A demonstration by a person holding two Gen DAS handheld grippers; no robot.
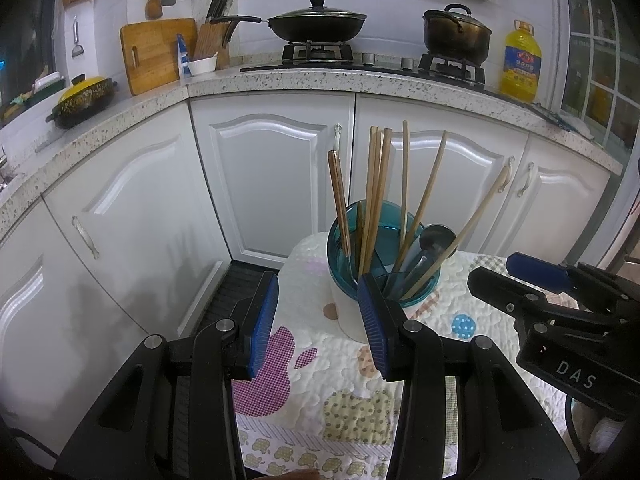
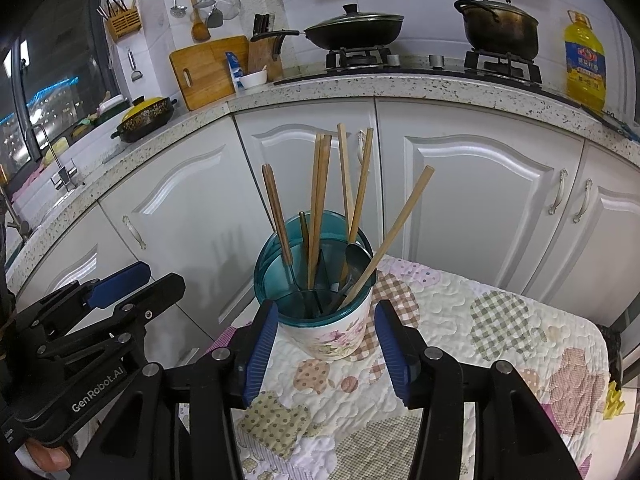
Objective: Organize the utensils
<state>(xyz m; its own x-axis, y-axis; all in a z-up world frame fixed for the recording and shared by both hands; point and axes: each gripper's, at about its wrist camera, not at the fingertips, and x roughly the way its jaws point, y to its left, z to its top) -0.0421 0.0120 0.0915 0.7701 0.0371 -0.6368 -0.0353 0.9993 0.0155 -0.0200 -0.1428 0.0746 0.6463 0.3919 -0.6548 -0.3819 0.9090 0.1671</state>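
Observation:
A white floral utensil cup [image 2: 328, 336] with a teal rim stands on a quilted tablecloth [image 2: 500, 320]. It holds several wooden chopsticks [image 2: 320, 200] and a metal spoon [image 2: 354, 256], all leaning upright. My right gripper [image 2: 326, 320] is open, with the cup just ahead between its blue pads and small gaps on both sides. My left gripper [image 1: 318, 300] is open over the cloth. The cup [image 1: 352, 320] sits by its right fingertip, with the chopsticks [image 1: 378, 200] above. Each gripper also shows from the side in the other's view: the right gripper [image 1: 492, 268] and the left gripper [image 2: 162, 276].
White cabinet doors [image 1: 272, 176] stand close behind the table. The speckled counter [image 1: 304, 80] carries a lidded wok [image 1: 316, 26], a dark pot [image 1: 456, 34], an oil bottle [image 1: 518, 60], a cutting board [image 1: 154, 54] and a yellow-lidded casserole [image 1: 82, 98]. The cloth's far edge drops off behind the cup.

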